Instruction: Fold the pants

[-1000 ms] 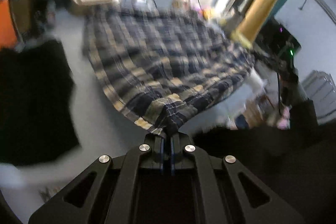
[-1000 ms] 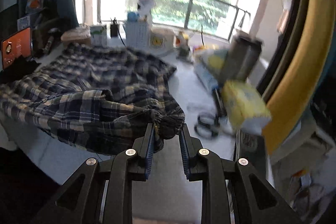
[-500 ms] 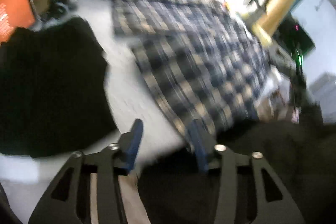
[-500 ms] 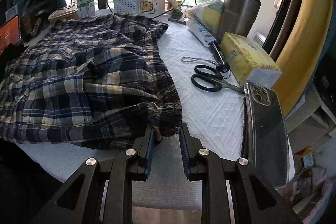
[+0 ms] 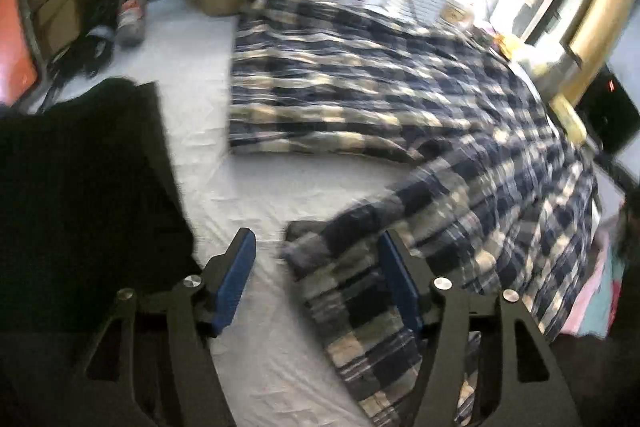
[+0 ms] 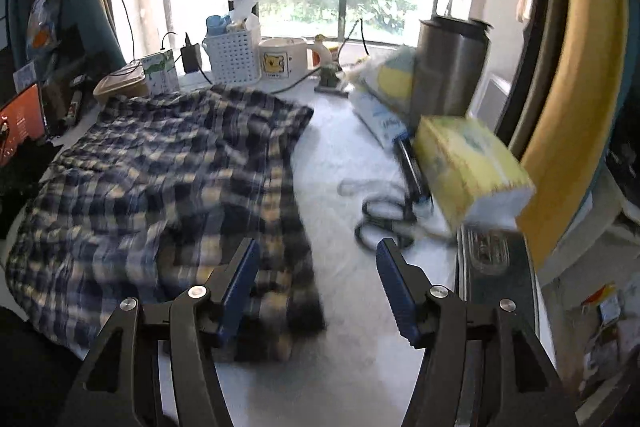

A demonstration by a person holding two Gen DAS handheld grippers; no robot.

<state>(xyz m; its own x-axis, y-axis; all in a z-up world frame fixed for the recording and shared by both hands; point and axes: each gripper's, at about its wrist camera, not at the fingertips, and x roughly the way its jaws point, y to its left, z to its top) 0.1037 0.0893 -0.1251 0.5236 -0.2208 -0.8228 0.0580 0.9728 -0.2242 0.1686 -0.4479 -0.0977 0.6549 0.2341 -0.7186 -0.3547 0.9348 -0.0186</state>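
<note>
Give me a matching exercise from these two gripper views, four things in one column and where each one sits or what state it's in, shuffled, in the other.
Things:
1. plaid pants
2. scissors
3. bear mug
4. right gripper

Descriptions:
A. by the window, beside the white basket
B. jaws open, nothing pinched
C. spread on the white table
D. lying flat, next to the yellow tissue box

Pairs: 1-C, 2-D, 3-A, 4-B
</note>
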